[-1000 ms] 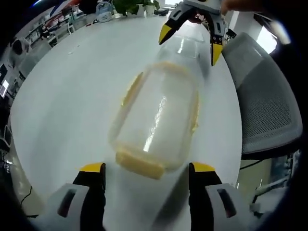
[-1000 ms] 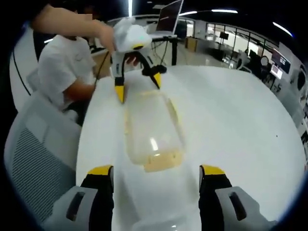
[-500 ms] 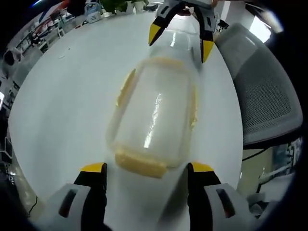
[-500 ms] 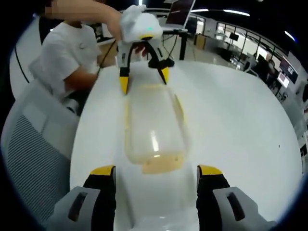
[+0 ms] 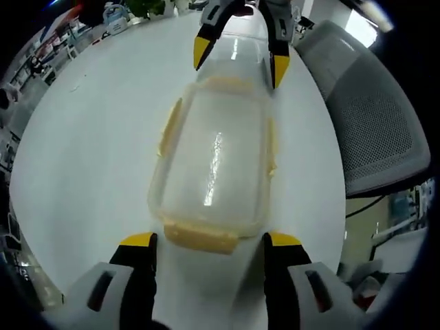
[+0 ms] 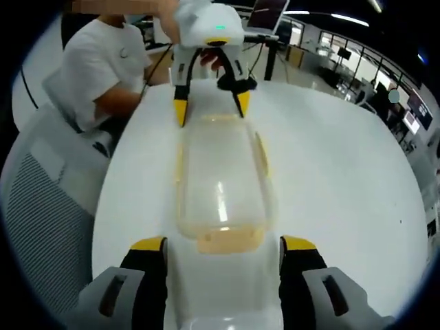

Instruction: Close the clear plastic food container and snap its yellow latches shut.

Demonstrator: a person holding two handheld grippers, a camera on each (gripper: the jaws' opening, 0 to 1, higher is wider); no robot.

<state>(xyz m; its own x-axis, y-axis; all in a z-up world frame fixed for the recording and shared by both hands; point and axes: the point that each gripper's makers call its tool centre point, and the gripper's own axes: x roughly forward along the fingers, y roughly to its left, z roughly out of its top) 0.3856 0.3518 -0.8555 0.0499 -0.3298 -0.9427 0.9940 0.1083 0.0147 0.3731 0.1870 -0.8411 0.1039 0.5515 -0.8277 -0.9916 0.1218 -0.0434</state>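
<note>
A: Where do we stand with the clear rectangular plastic food container (image 5: pixel 212 159)?

B: It lies flat on the round white table (image 5: pixel 89 137), lengthwise between our two tools. Its lid looks seated on the box. In the left gripper view the near-end yellow latch (image 5: pixel 199 237) sits just ahead of our left tool (image 5: pixel 207 242), between its yellow-tipped jaws, which stand wide and hold nothing.

A: And the right tool?

B: In the right gripper view our right tool (image 6: pixel 222 245) is spread just as wide, empty, with the yellow latch (image 6: pixel 229 239) of its own end just ahead of its tips. Each tool also shows at the far end of the other's view: the right tool (image 5: pixel 237 56) hangs over the far end in the left gripper view.

A: How do we expect the container to handle?

B: We judge it light and empty, with thin, slightly springy walls, on a glossy table, so it will likely slide if pushed from one end alone. The latches look like stiff hinged flaps that need a firm press to click.

A: So where do we take hold?

B: We would brace one end with one tool and press the opposite latch with the other, then do the long-side yellow latches (image 5: pixel 168 127). Whether any latch is already snapped down, we cannot tell.

A: Anything nearby?

B: A grey mesh office chair (image 5: pixel 375 130) stands beside the table on the right.
</note>
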